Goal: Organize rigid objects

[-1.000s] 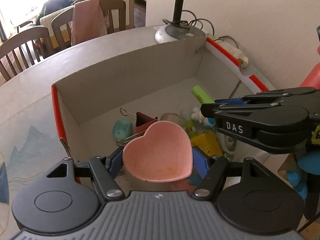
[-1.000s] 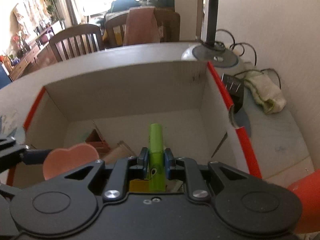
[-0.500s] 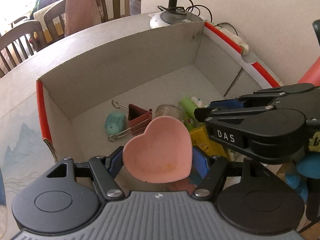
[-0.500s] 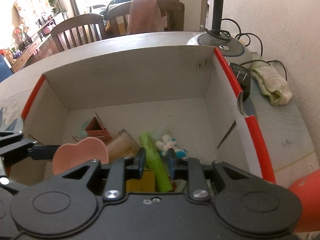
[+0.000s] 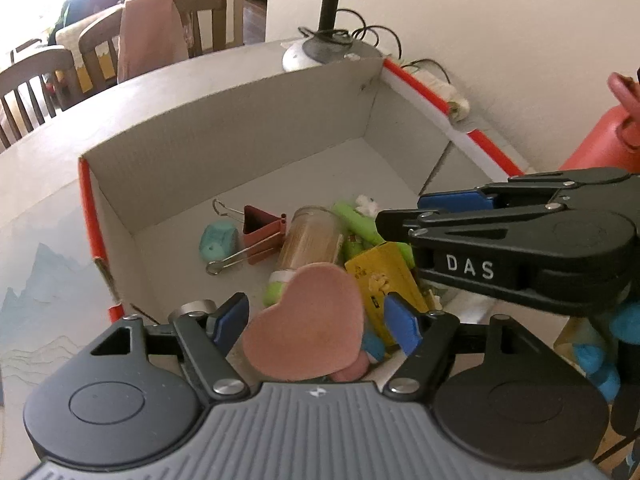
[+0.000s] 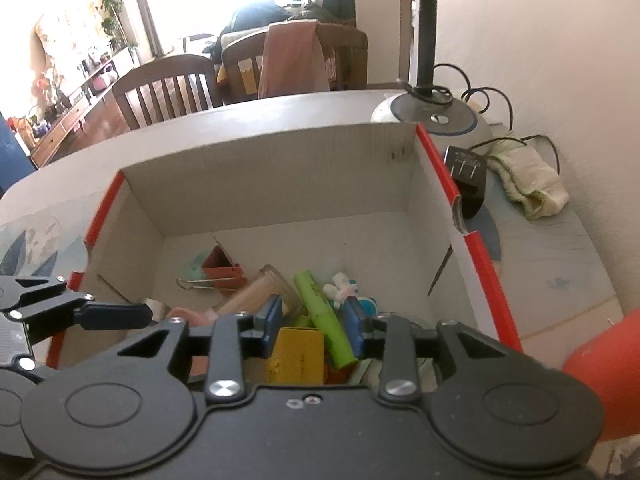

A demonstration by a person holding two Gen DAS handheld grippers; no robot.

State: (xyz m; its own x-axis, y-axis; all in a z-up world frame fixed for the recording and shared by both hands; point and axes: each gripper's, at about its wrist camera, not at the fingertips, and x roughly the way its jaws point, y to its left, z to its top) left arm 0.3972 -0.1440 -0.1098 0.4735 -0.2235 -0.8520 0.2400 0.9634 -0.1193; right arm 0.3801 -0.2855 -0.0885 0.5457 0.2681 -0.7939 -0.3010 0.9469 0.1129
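A cardboard box (image 5: 224, 148) with red edges holds several small objects. My left gripper (image 5: 316, 314) is open above its near side. The pink heart-shaped dish (image 5: 306, 326) lies tipped between the fingers, free of them, underside showing. My right gripper (image 6: 314, 318) is open above the box (image 6: 272, 176). The green marker (image 6: 324, 318) lies below it among the pile, next to a yellow card box (image 6: 298, 354). The marker also shows in the left wrist view (image 5: 356, 222), beside a clear jar of sticks (image 5: 308, 240).
In the box also lie a red binder clip (image 5: 256, 236), a teal eraser (image 5: 218, 240) and a small white toy (image 6: 346, 288). A lamp base (image 6: 434, 116), a black adapter (image 6: 466, 176) and a cloth (image 6: 528, 182) sit behind the box. A red bottle (image 5: 600, 144) stands at right.
My left gripper opened and let go of the pink dish, which tipped over into the box. My right gripper opened and dropped the green marker onto the pile, then widened.
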